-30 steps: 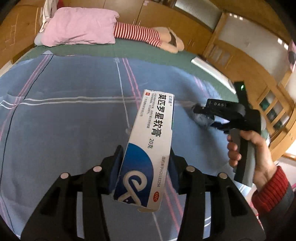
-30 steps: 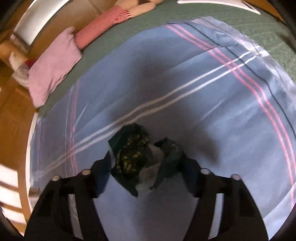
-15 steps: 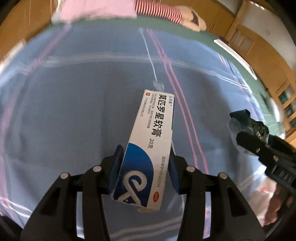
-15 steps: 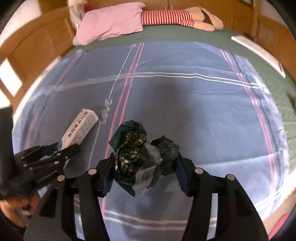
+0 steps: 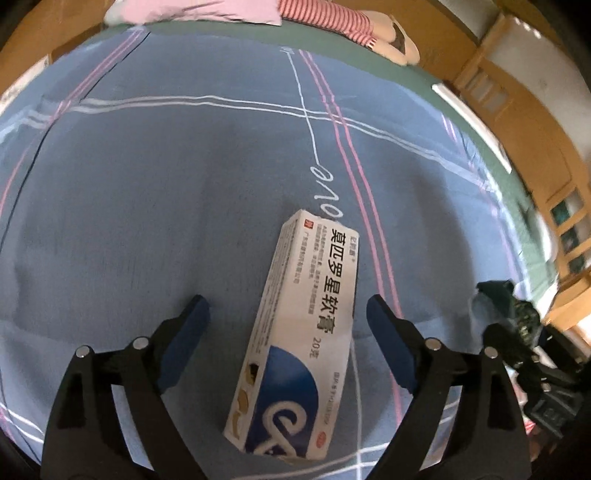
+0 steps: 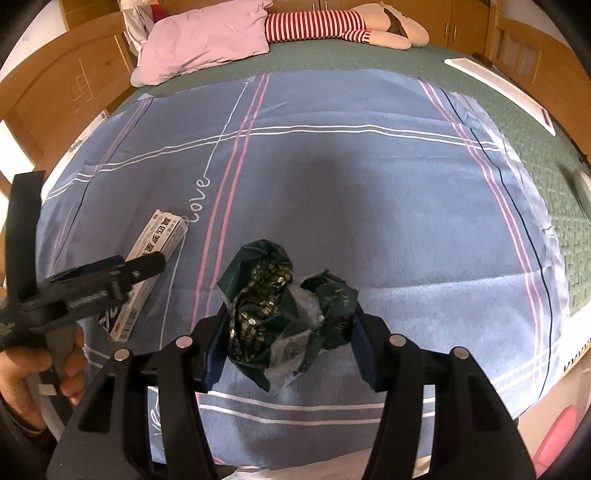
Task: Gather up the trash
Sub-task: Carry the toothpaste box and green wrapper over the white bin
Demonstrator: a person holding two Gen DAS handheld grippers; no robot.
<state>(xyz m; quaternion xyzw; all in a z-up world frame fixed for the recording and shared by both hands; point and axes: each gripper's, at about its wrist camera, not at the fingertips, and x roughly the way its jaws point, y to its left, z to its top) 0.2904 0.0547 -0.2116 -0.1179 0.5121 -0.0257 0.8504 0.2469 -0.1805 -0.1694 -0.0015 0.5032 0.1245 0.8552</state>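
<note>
the blue striped blanket (image 6: 369, 192) covers the bed and serves as the work surface. the medicine box (image 5: 295, 336) lies flat on it beside the word "love", between the spread, released fingers of the left gripper (image 5: 288, 325), touching neither. the right gripper (image 6: 288, 317) is clenched on a crumpled dark wrapper (image 6: 280, 302), held above the blanket. to finish well, lift the left gripper straight clear of the box and keep the right grip firm on the wrapper.

You are looking at a blue plaid blanket (image 6: 351, 192) covering a green quilted bed (image 6: 369, 59); a pink pillow (image 6: 207, 40) is lying at its head beside wooden cabinets (image 6: 454, 18).
</note>
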